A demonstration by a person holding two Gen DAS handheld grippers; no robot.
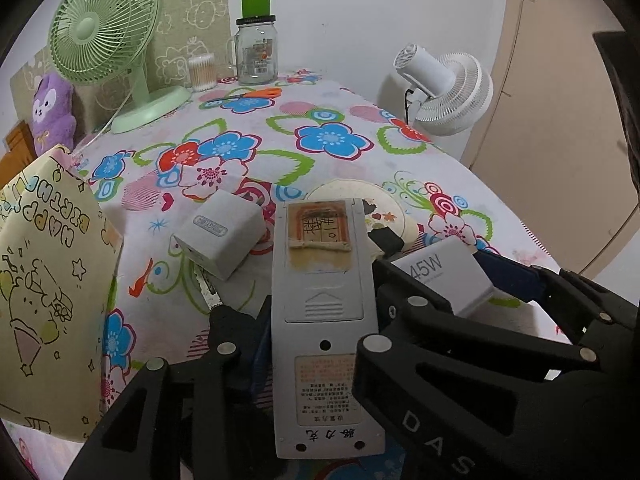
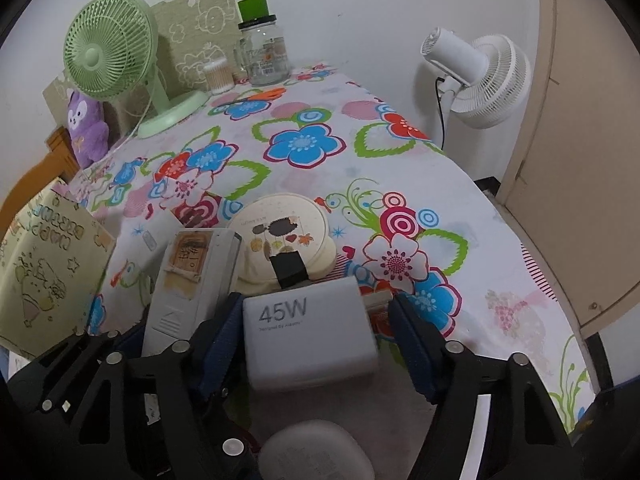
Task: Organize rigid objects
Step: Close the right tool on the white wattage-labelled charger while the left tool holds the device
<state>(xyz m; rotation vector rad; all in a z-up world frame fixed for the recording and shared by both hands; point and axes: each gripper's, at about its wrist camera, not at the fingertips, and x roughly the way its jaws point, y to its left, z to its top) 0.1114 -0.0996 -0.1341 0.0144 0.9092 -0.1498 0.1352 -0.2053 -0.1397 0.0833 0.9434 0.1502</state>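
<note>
A grey remote control (image 1: 320, 300) lies back side up between the fingers of my left gripper (image 1: 298, 292). Both pads press its long edges, so that gripper is shut on it. The remote (image 2: 192, 280) also shows at the left of the right wrist view. A white 45W charger (image 2: 308, 336) sits on the floral tablecloth (image 2: 320, 168) between the fingers of my right gripper (image 2: 316, 304). Its left pad touches the charger, while a strip of cloth shows at the right pad, so it is open. The charger (image 1: 444, 276) appears beside the remote in the left wrist view.
A small white plug cube (image 1: 220, 236) and a serrated blade (image 1: 208, 288) lie left of the remote. A round cream coaster (image 2: 288, 228) with a black block (image 2: 290, 268) lies ahead. A birthday gift bag (image 1: 48, 280) stands left. Green fan (image 1: 104, 40), glass jar (image 1: 256, 52), scissors (image 1: 256, 94) at the back; white fan (image 2: 480, 76) right.
</note>
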